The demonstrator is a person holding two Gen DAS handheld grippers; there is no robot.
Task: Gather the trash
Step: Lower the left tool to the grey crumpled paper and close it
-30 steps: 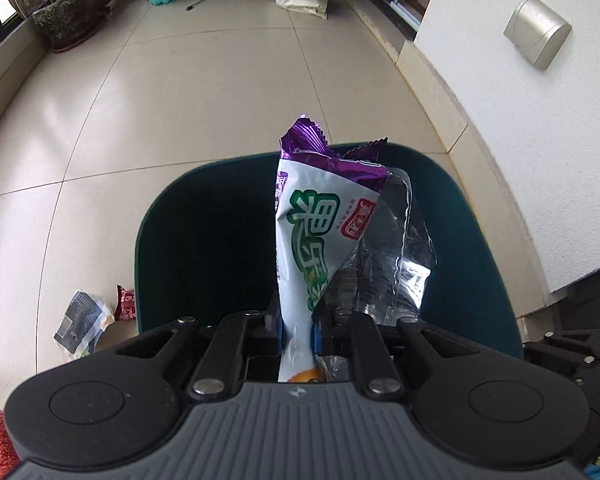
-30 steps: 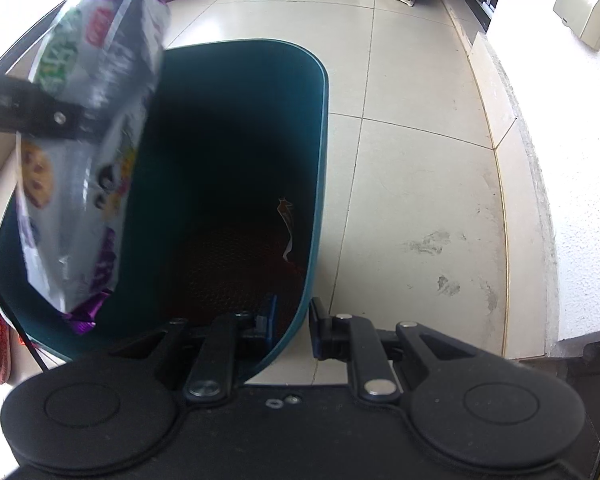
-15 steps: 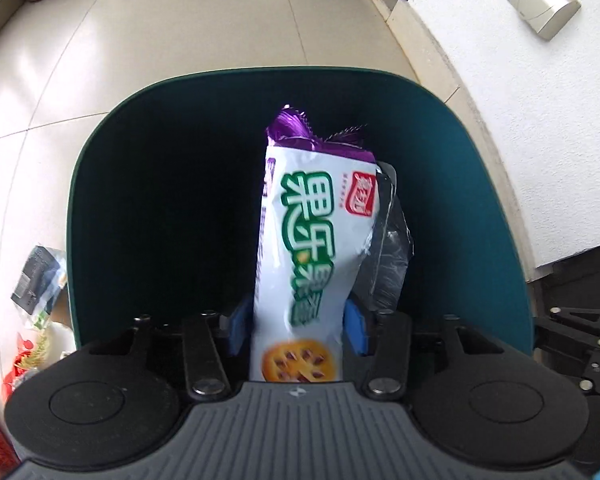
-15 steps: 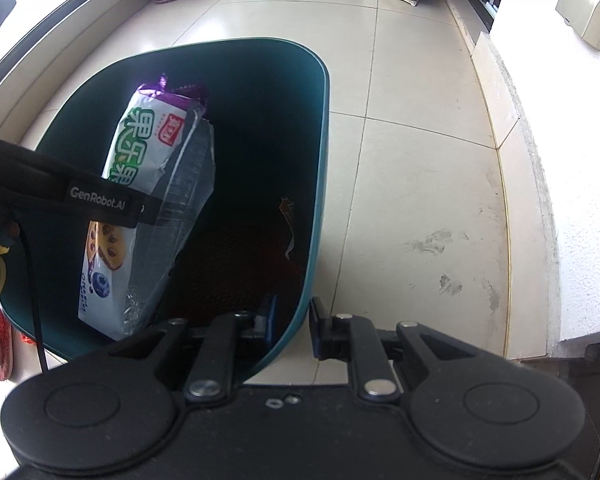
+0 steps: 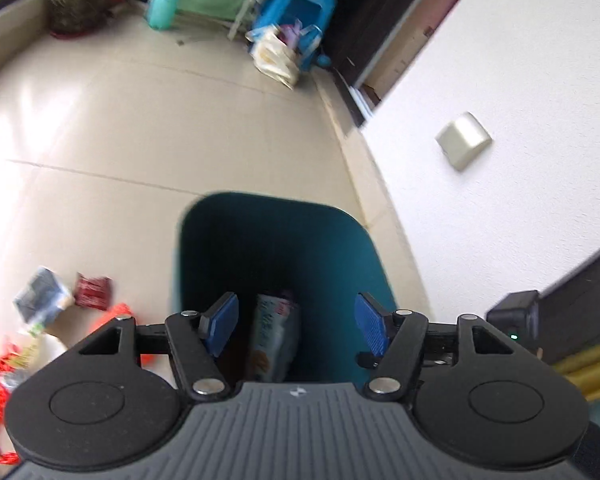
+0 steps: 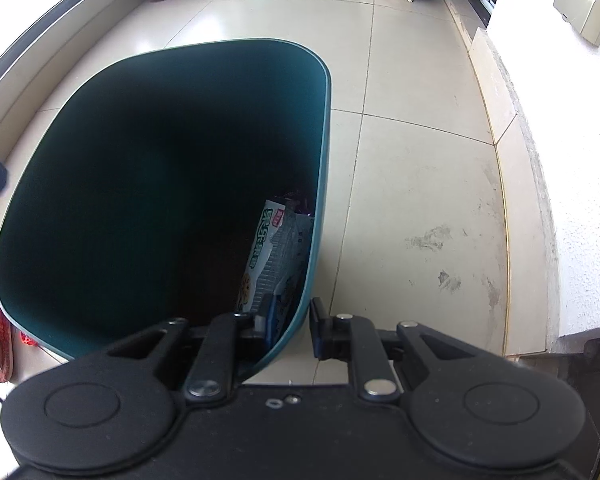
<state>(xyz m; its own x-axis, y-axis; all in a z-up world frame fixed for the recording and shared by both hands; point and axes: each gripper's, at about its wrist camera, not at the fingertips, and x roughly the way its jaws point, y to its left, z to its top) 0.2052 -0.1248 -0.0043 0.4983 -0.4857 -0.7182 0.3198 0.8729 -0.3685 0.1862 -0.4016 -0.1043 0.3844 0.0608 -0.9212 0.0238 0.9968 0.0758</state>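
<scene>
Likely home balcony, tiled floor [image 5: 148, 128], potted plant [image 5: 78, 8]

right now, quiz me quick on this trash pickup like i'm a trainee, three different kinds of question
1. True or false: the snack wrapper lies inside the teal bin.
2. What is the right claw clamped on? A) the bin's rim B) a wrapper C) nothing
3. Where does more litter lie, seen from the left claw with its jaws opening and empty?

Key: 1 true; 2 A; 3 on the floor left of the bin.

Potted plant [image 5: 78, 6] (blurred), blue stool [image 5: 296, 4], wall box [image 5: 463, 140].
</scene>
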